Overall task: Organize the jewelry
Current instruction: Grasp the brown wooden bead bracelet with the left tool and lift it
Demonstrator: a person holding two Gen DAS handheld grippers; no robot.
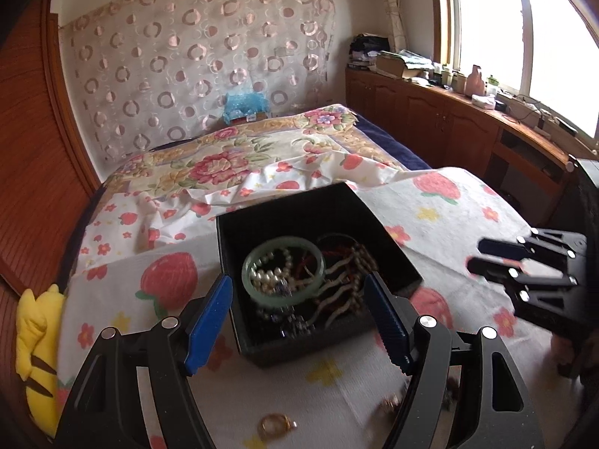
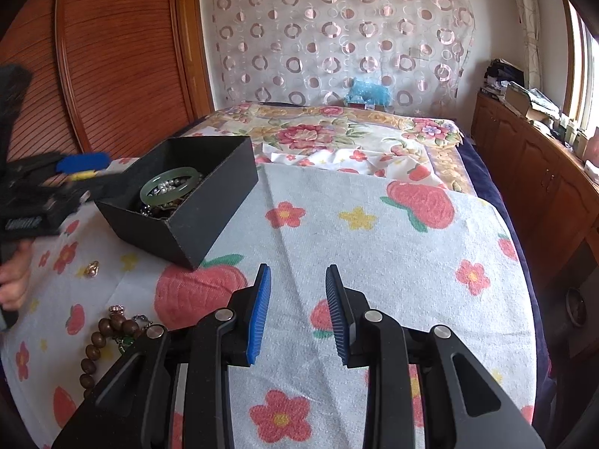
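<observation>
Nearest the person, loose jewelry lies on a white towel printed with red strawberries and flowers (image 2: pixel 374 232), spread over a bed. A string of round dark brown wooden beads (image 2: pixel 98 340) curves along the towel's near left edge, its long axis running roughly from six o'clock toward twelve, away from the person. Just beyond it, at about eleven o'clock, sits a small gold-coloured ring or charm (image 2: pixel 91 268); its exact shape is too small to tell.

The right gripper (image 2: pixel 297 310), black with blue ribbed pads, hovers over bare towel with its jaws partly apart and nothing between them. From its fingertips the wooden beads lie at about nine o'clock, near but not touching.

The left gripper (image 1: pixel 299 321) has its jaws wide apart and empty, and it points down toward a square black open-topped box (image 1: pixel 378 220). In its own view the gold piece (image 1: pixel 275 424) lies on the towel at six o'clock, below and behind the fingertips, apart from them. By my judgement the left gripper is the closer one to that gold piece, while the beads sit between the two hands.

The box stands further along at twelve o'clock from the left fingers, one corner turned toward the person. Inside, a pale green jade-like bangle (image 1: pixel 283 270) lies flat on a tangle of white pearl strands (image 1: pixel 271 273) and brown beaded cords (image 1: pixel 344 284).

Beyond the towel is a floral quilt (image 2: pixel 318 131), then a curtain with pink circles (image 2: pixel 337 37).
</observation>
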